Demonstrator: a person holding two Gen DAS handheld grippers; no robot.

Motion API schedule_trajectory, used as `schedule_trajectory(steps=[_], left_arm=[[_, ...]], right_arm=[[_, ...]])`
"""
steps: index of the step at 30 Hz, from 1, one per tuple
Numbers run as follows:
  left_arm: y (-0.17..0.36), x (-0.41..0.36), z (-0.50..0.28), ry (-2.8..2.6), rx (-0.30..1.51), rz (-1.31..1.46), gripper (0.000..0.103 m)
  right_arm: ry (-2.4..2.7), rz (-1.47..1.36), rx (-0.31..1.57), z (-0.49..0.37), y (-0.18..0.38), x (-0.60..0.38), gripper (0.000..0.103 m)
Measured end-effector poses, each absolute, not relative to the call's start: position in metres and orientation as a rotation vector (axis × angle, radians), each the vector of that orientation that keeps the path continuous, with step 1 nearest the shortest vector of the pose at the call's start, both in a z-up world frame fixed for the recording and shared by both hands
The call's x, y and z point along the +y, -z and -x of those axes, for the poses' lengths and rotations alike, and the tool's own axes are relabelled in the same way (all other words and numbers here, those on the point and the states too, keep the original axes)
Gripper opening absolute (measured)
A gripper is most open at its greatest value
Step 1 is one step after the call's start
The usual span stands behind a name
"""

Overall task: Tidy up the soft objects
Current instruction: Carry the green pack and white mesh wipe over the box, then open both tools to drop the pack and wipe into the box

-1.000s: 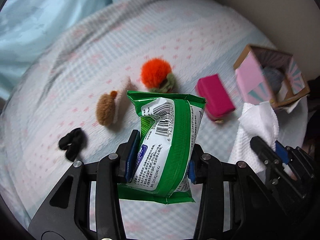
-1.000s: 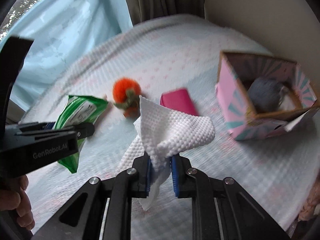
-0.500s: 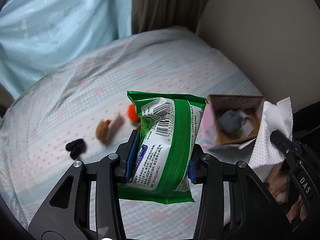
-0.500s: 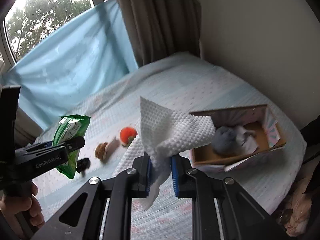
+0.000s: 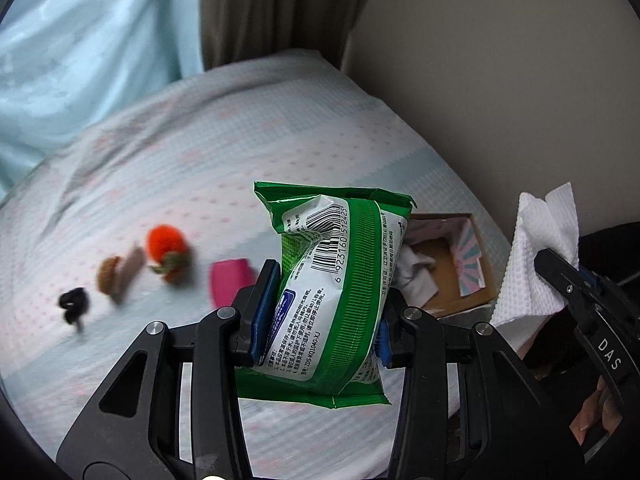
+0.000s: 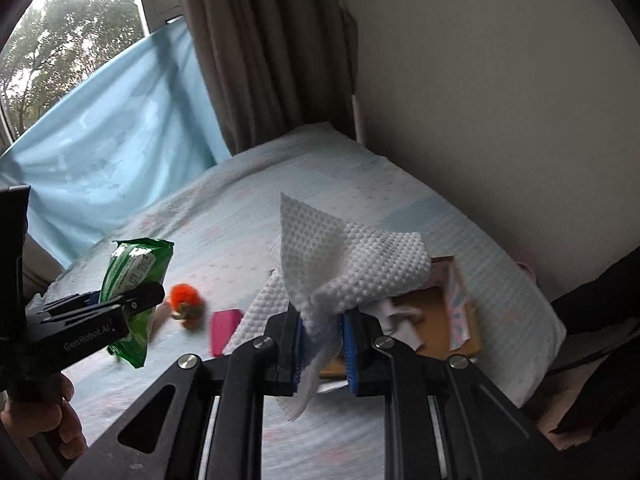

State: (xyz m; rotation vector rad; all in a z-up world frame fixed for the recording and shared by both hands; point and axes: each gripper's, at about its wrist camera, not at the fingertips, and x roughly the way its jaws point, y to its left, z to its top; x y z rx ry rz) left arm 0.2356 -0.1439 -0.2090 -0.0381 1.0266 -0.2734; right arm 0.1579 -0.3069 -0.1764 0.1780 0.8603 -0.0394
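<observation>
My left gripper (image 5: 320,312) is shut on a green wet-wipe pack (image 5: 340,280) and holds it high above the bed; the pack also shows in the right wrist view (image 6: 134,284). My right gripper (image 6: 322,344) is shut on a white paper towel (image 6: 344,264), seen too at the right of the left wrist view (image 5: 536,264). An open pink cardboard box (image 5: 460,268) with grey and white soft items inside sits on the bed's right side, partly hidden behind the towel in the right wrist view (image 6: 456,312).
On the bed lie an orange plush ball (image 5: 166,246), a brown plush piece (image 5: 110,278), a black hair tie (image 5: 73,304) and a pink pouch (image 5: 230,284). A wall (image 6: 500,100) is at the right, curtains (image 6: 248,52) at the back.
Both grippers have risen well above the bed, each keeping its hold. The objects on the bed look smaller and the box now sits below and behind the held items.
</observation>
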Motion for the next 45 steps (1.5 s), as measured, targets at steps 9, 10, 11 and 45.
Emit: schedule_trajectory(steps=[9, 10, 11, 45], left_arm=[[0.27, -0.24, -0.273, 0.288, 1.115, -0.006, 0.037], [0.279, -0.248, -0.277, 0.293, 1.13, -0.011, 0.037], [0.286, -0.254, -0.279, 0.295, 1.14, -0.02, 0.037], [0.375, -0.263, -0.307, 0.285, 1.273, -0.202, 0.103]], right_arm=[[0.036, -0.152, 0.97, -0.206, 0.235, -0.375, 0.016], [0.031, -0.151, 0.983, -0.21, 0.242, -0.378, 0.016], [0.024, -0.151, 0.999, -0.214, 0.249, -0.382, 0.016], [-0.113, -0.254, 1.232, -0.276, 0.358, -0.428, 0.103]])
